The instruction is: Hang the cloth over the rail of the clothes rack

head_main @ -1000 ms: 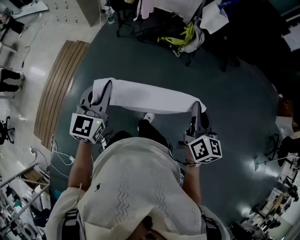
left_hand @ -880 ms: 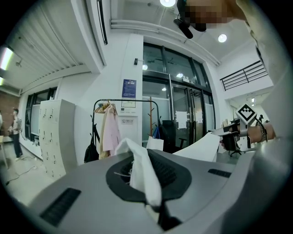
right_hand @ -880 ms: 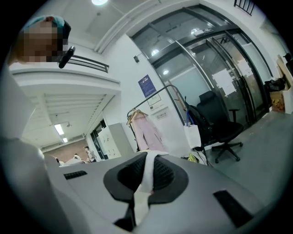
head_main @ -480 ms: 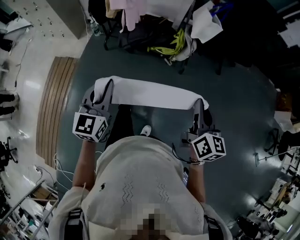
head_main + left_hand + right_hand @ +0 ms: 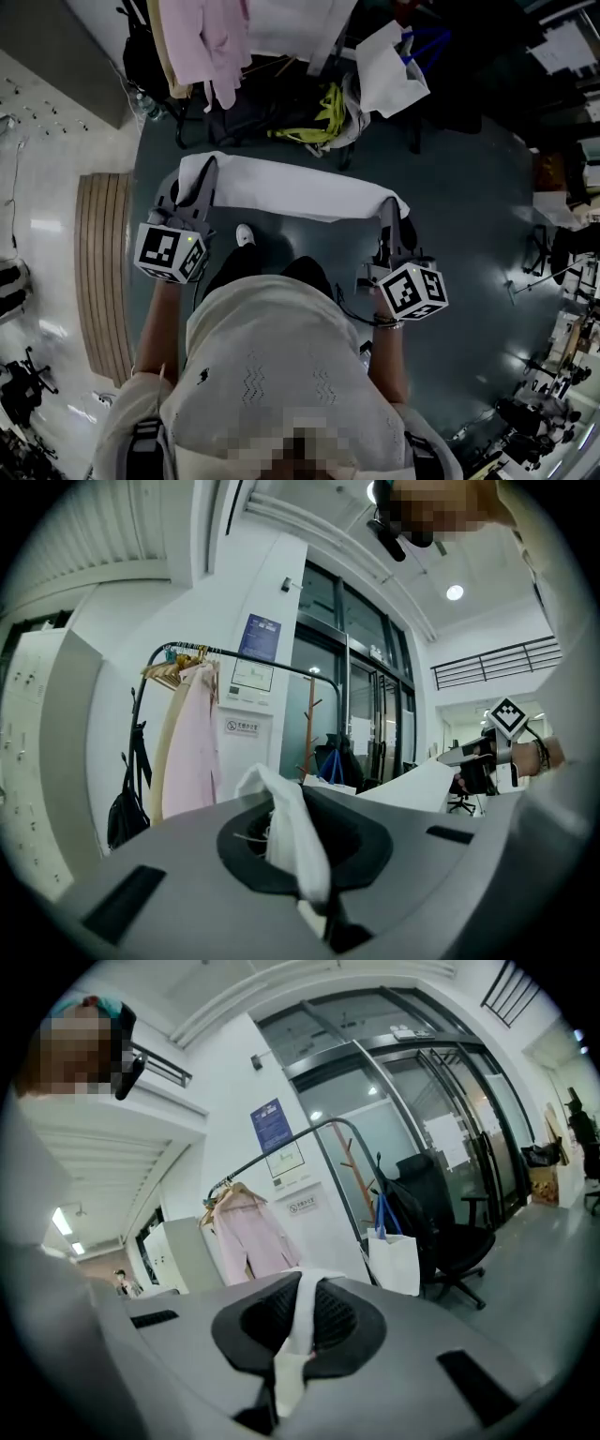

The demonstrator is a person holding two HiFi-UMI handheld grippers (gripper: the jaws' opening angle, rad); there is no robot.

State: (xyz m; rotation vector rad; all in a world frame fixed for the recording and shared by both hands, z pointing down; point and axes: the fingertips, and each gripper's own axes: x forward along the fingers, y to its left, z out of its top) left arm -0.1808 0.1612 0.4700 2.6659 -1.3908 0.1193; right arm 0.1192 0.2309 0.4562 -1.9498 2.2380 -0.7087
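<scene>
White rectangular cloth (image 5: 295, 192) spans left gripper (image 5: 202, 180) to right gripper (image 5: 387, 214) — both clenched on ends; black metal rack rail (image 5: 291, 667) ahead — axis crosswise.

Soft matt white cloth (image 5: 291, 192); smooth glossy dark floor (image 5: 469, 234); slatted brown wood floor panel (image 5: 98, 262).

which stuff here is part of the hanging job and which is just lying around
Job: cloth, left gripper, right gripper, clothes rack rail.
Lying about: pink garment, white bag, office chair, slatted wooden board.
</scene>
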